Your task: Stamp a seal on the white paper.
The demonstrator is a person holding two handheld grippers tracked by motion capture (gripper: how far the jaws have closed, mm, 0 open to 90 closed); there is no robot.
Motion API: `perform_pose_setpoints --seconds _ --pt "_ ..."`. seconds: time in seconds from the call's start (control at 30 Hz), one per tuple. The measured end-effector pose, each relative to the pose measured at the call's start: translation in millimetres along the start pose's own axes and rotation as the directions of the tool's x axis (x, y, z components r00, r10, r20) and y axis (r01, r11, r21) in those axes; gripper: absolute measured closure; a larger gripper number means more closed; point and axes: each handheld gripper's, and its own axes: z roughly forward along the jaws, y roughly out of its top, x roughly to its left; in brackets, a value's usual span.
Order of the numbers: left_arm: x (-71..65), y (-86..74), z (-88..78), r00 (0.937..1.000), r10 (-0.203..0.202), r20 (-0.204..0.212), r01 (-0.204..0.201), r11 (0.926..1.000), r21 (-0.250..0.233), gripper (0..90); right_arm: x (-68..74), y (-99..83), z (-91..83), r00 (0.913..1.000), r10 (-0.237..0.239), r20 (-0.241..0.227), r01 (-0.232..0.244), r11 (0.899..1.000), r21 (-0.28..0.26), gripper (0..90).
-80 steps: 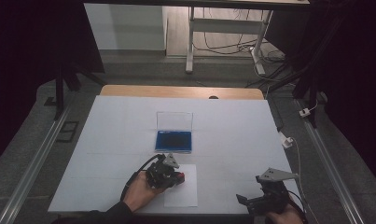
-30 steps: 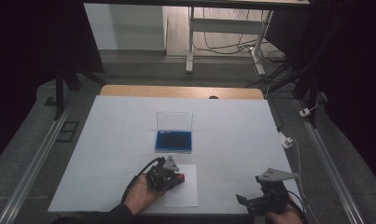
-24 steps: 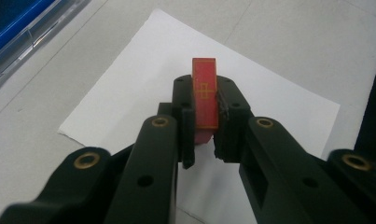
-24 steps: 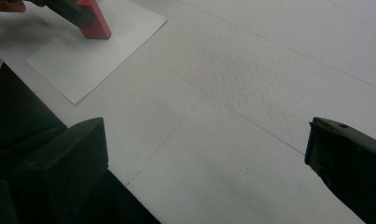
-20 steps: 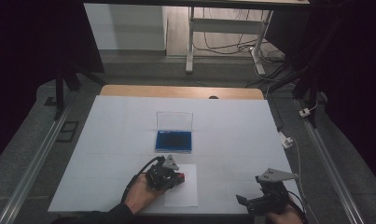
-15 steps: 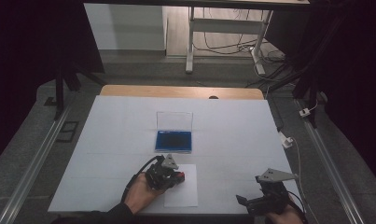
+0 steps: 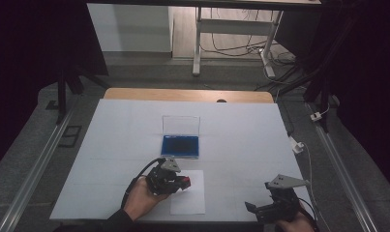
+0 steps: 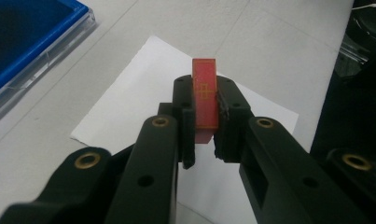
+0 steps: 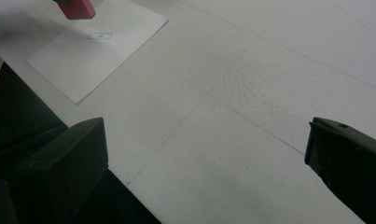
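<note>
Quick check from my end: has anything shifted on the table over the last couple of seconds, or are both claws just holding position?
Nothing has visibly moved. The left claw stays shut on the red stamp, held above the white paper sheet. The right claw stays open near the table's front right corner. The blue case with its clear lid raised sits where it was.
</note>
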Motion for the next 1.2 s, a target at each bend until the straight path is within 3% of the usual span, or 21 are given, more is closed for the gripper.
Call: perform_pose_setpoints --seconds 0.57,1.2 --pt "6.0 -0.2 -29.3 0.9998 -0.017 0.004 0.018 0.998 -0.061 79.4 -0.4 -0.1 -0.1 1.0 0.004 -0.001 -0.004 1.0 -0.004 0.0" --pt "26.0 -6.5 -51.1 0.9959 -0.076 -0.049 0.07 0.9905 -0.119 79.4 -0.5 -0.1 0.0 1.0 0.005 -0.002 -0.005 1.0 -0.003 0.0"
